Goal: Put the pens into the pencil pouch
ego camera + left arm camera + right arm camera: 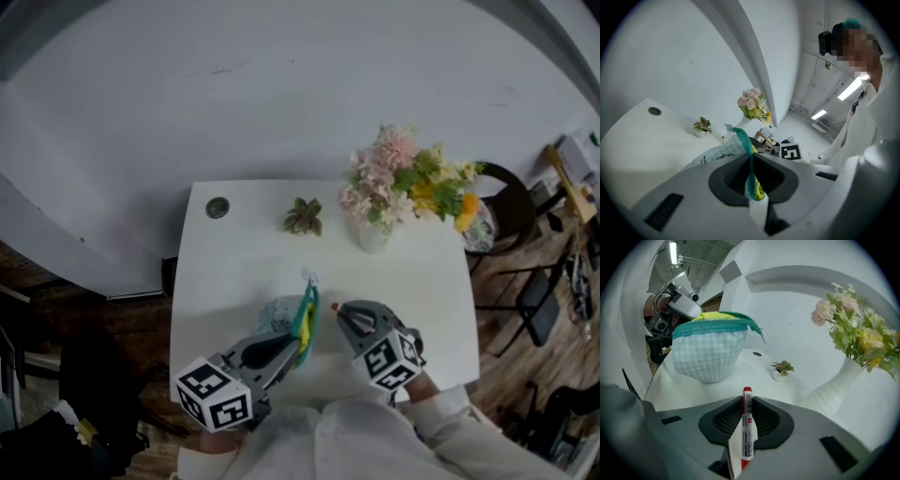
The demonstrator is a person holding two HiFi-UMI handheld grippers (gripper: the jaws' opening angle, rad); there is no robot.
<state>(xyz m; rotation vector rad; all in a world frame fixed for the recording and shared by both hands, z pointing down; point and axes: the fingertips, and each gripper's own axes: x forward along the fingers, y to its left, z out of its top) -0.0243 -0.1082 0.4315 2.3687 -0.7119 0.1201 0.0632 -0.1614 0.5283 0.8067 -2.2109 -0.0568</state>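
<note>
- Pale curved wall behind a white worktop (234,272), with wooden floor (141,328) on both sides and a dark chair (511,202) past the right edge.
- On the left gripper (751,174) the jaws are clenched on the pouch (715,154). They pinch its teal zipper edge, which runs up between them.
- From those jaws the checked body of the pouch spreads ahead and to the left. A strip of yellow shows just behind the zipper.
- On the right gripper (746,411) the jaws are grasping a pen (747,427). It has a white labelled barrel, and its red end pokes out a little past the jaw tips.
- Ahead and to the left of the right jaws the pouch stands near, apart from the pen, with the zipper on top and yellow showing above it. I cannot tell whether its bottom touches the worktop.
- Farther ahead of the right jaws sits a small plant (783,367).
- Ahead and to the right of the right jaws is a white vase (834,390) holding pink and yellow flowers (855,333).
- Well beyond the left jaws, a round grommet (217,207) is set in the far left corner of the worktop.
</note>
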